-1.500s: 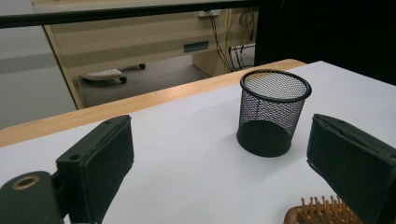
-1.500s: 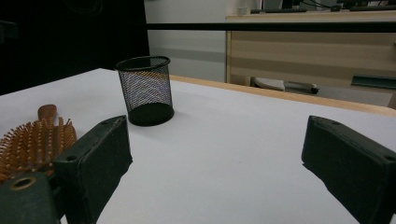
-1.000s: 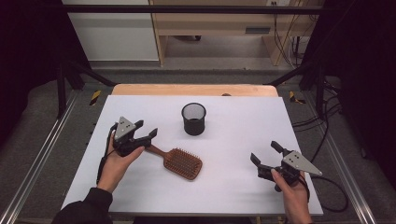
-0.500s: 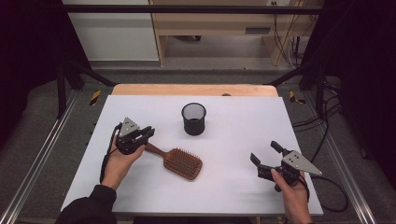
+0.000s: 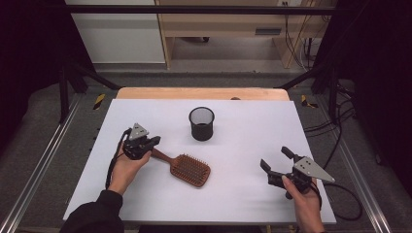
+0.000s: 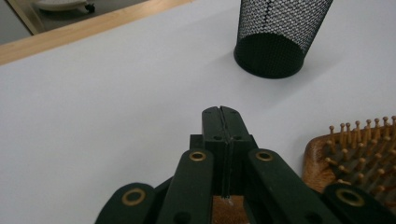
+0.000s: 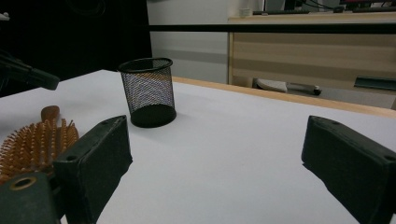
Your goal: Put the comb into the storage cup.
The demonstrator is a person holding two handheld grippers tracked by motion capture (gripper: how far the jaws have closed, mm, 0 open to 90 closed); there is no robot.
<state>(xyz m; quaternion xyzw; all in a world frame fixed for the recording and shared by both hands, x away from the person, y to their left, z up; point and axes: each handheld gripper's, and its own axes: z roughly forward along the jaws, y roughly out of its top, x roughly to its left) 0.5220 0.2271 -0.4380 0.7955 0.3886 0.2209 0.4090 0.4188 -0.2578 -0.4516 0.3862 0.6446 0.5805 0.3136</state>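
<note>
Two grippers work over a white table point(image 5: 252, 145) that bears a wooden hairbrush point(image 5: 187, 168) and a black mesh cup point(image 5: 201, 123). Nearest the person, at the front right of the table, the right gripper point(image 5: 275, 160) rests in the right hand point(image 5: 303, 201); its jaws stand spread wide with nothing between them, and they point toward the cup. In the right gripper view the two black pads frame bare table, with the cup point(image 7: 148, 91) upright beyond the left pad and the brush's bristles point(image 7: 35, 144) at the far left. Farther in, at the left, the left hand point(image 5: 127, 167) holds the left gripper point(image 5: 154, 141) down over the brush's handle point(image 5: 162, 157). Its jaws have just been closing and now stand pressed together; in the left gripper view the tips point(image 6: 221, 122) meet above the white surface, a strip of brown wood shows beneath the jaw bases at the bottom edge, and whether the handle is pinched cannot be told. The brush lies flat, bristles up, head toward the table's middle, handle angled back toward the left gripper. Beyond it the cup stands upright and apart from the brush, near the table's far wooden edge point(image 5: 199, 93).
</note>
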